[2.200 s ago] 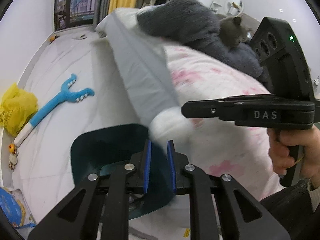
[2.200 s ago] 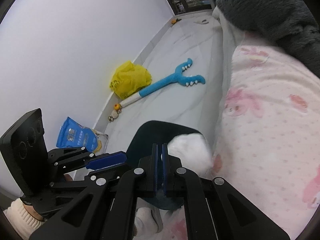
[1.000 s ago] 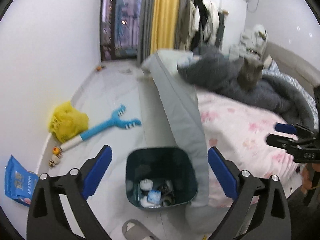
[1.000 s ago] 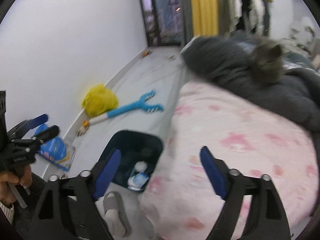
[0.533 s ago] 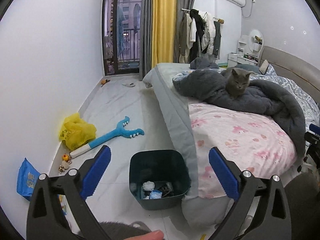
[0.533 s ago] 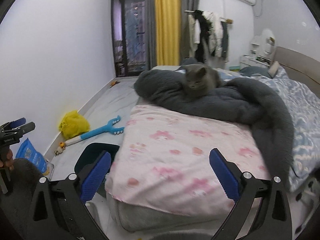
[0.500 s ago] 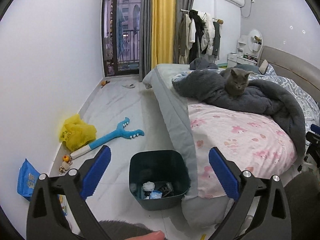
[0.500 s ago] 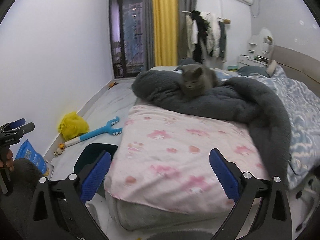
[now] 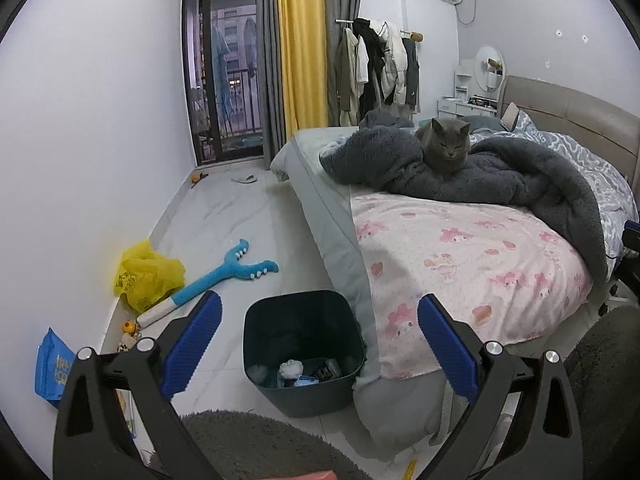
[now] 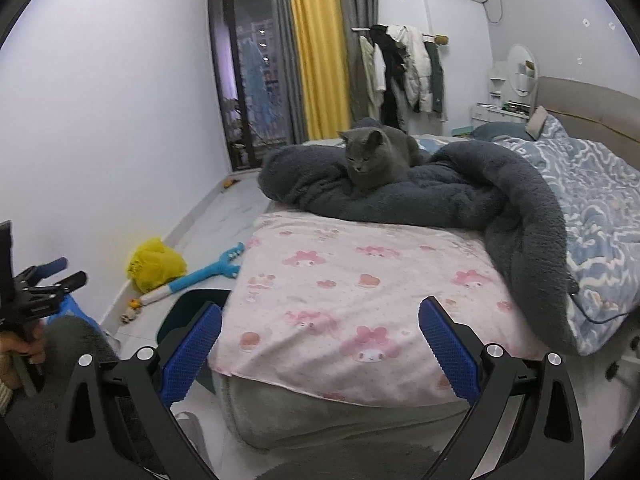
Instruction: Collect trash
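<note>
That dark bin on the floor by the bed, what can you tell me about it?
The bin is a dark teal, smooth, plastic-looking tub with rounded corners and an open top, no lid. It stands upright on the pale floor, tight against the grey side of the bed. At its bottom lie a few scraps: a white crumpled wad, something light blue and something dark. Nothing grips it.

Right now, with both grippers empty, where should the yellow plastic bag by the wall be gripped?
Probably the crumpled peak at the top of the yellow plastic bag, approached from above on the open floor side. It slumps against the wall, so its far side is blocked, and the raised folds give open jaws something thin to pinch.
</note>
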A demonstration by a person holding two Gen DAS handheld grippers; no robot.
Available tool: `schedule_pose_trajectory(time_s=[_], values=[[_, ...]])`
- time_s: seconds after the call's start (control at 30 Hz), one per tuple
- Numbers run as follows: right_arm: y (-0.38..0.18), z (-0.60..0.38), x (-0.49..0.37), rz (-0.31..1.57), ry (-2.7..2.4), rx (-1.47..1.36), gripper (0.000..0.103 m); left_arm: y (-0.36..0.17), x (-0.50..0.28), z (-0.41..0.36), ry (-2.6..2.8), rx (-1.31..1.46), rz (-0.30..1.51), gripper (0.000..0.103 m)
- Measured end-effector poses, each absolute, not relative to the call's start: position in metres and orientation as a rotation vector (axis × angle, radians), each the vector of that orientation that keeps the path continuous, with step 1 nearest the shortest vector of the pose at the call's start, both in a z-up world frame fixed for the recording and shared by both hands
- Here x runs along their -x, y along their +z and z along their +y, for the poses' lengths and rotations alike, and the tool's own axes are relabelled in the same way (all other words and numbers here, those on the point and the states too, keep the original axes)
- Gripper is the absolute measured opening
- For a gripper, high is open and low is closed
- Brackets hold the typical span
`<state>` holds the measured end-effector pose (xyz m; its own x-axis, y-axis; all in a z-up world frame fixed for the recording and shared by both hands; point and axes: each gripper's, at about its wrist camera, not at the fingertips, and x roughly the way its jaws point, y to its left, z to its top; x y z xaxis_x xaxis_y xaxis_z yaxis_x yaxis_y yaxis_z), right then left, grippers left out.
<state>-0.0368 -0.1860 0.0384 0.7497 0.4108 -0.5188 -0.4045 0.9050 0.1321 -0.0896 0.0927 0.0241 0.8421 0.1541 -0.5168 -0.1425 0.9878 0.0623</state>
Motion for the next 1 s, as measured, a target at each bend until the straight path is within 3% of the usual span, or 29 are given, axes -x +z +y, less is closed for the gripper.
schedule_pose_trajectory(time_s=[1.0], values=[[0.0388, -0.1829, 0.0427, 0.57, 0.469, -0.016, 0.1, 0.019, 0.0909, 0.0997, 0.176, 0.024, 0.584, 0.1]])
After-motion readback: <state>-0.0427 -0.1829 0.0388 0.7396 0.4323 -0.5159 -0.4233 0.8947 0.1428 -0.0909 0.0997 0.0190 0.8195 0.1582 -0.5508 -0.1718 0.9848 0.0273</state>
